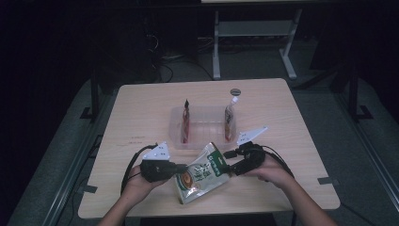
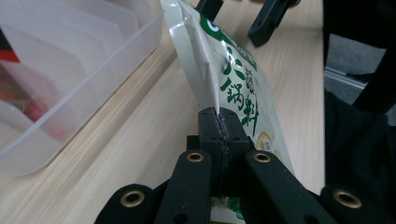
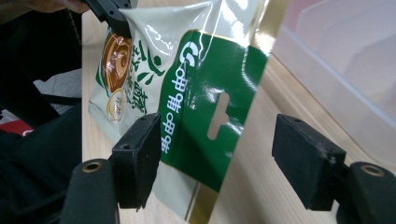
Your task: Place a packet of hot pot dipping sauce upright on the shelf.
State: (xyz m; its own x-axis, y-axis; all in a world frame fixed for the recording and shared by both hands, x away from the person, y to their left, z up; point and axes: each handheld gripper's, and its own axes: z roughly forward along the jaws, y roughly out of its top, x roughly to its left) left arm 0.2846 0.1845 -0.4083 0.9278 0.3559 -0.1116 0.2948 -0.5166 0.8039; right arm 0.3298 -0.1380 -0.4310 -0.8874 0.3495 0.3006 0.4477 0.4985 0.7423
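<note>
Left gripper (image 1: 181, 166) clamped on the side edge of the green-and-white pouch (image 1: 201, 173), held just in front of the clear bin (image 1: 175, 133). Right gripper (image 1: 230, 167) jaws open around its top, not pinching. Risk: with one thin edge grip, pouch may swing or slip free.

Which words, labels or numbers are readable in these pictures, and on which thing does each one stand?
"锅料": green characters on the white face of the pouch, read in the left gripper view; the characters above them are cut off.
Pouch's green top band: white characters and a round logo, unclear.
Two sachets in the clear tray: print too small.
</note>
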